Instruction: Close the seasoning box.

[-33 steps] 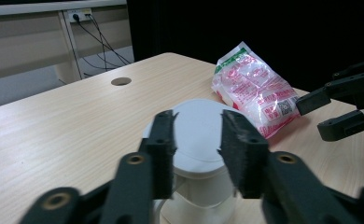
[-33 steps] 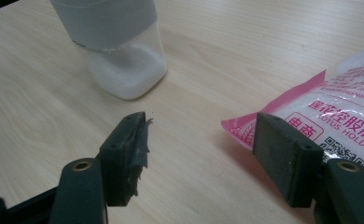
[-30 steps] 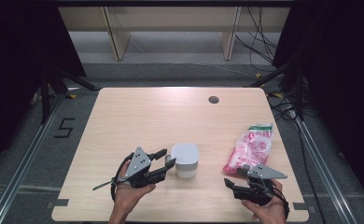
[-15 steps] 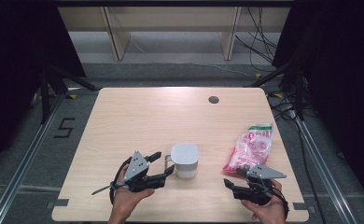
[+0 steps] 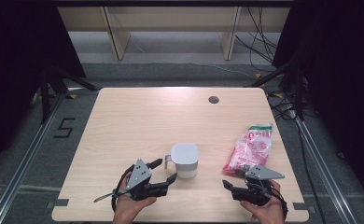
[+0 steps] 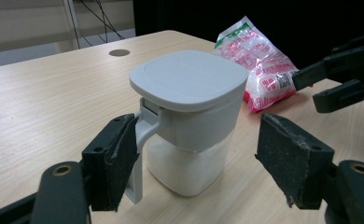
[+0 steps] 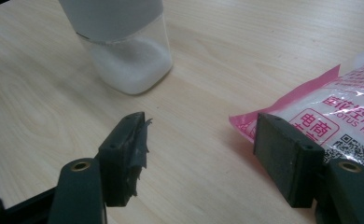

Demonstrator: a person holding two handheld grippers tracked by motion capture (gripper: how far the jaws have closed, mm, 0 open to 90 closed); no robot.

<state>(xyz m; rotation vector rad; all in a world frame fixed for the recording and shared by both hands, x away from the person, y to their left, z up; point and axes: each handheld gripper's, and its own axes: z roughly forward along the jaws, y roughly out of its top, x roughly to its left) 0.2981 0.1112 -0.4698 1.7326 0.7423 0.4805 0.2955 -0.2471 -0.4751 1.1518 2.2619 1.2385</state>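
Note:
A clear container (image 5: pixel 185 160) with a white lid and a side handle stands near the table's front middle, holding white powder. My left gripper (image 5: pixel 164 170) sits just to its near left. Its jaws have just been opening and are now wide apart. In the left gripper view the container (image 6: pixel 189 88) stands ahead of the left gripper (image 6: pixel 201 144), its handle close by one pad, and neither pad presses on it. A pink bag (image 5: pixel 250 147) lies to the right. My right gripper (image 5: pixel 233 178) stands open beside it, nothing held. In the right gripper view the right gripper (image 7: pixel 201 140) frames bare table, with the container (image 7: pixel 129 60) and bag (image 7: pixel 339 107) ahead.
A dark round hole (image 5: pixel 213 99) is set in the wooden table (image 5: pixel 138 121) at the back right. Both hands rest near the front edge. Cables and shelf legs lie on the floor beyond the far edge.
My left gripper has opened, let go of the container's handle and drawn back a little toward the near left. The container stays where it was. The right gripper has not moved.

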